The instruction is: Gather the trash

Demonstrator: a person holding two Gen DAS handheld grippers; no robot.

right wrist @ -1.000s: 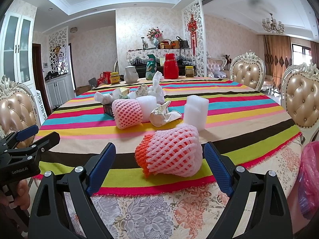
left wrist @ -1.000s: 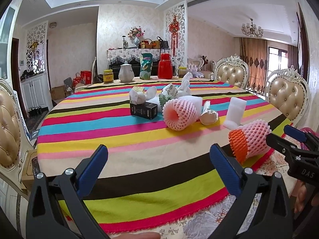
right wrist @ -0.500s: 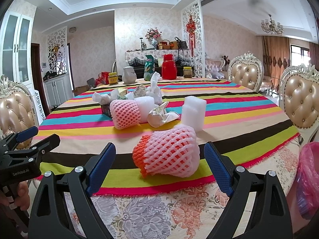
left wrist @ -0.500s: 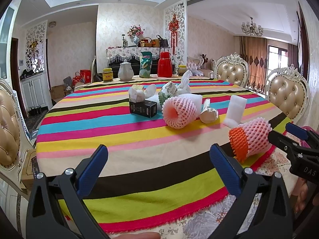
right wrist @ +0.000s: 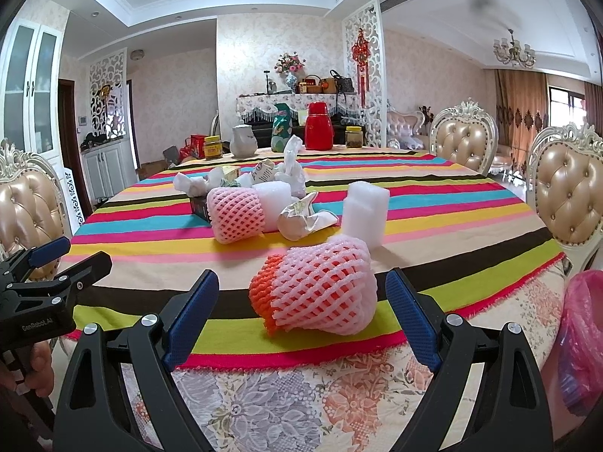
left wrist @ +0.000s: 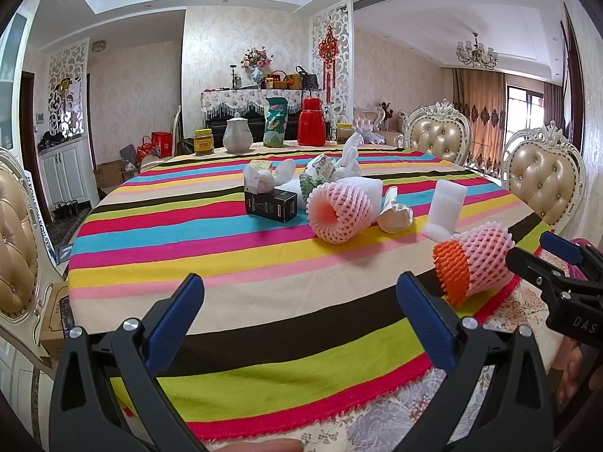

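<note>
Left wrist view, left gripper (left wrist: 299,307): spread wide, grasping nothing, over the near stripes of the tablecloth (left wrist: 211,263)
Left wrist view, trash: pink foam net with orange lining (left wrist: 475,263) at the table's near right edge; second foam net (left wrist: 341,213) lying mid-table with open mouth facing the camera; black box (left wrist: 270,206), crumpled paper (left wrist: 394,214) and white foam block (left wrist: 444,209) clustered around it
Left wrist view, right gripper (left wrist: 554,263): entering from the right, just beside the near net
Right wrist view, right gripper (right wrist: 301,320): released, blue pads either side of the near net (right wrist: 320,288), not touching it
Right wrist view, in the way: nothing between pads and net; foam block (right wrist: 365,213) just behind
Right wrist view only: pink bag (right wrist: 582,339) at the right, below the table edge
Far edge, both views: red flask (right wrist: 319,132), white teapot (right wrist: 243,141), jars
</note>
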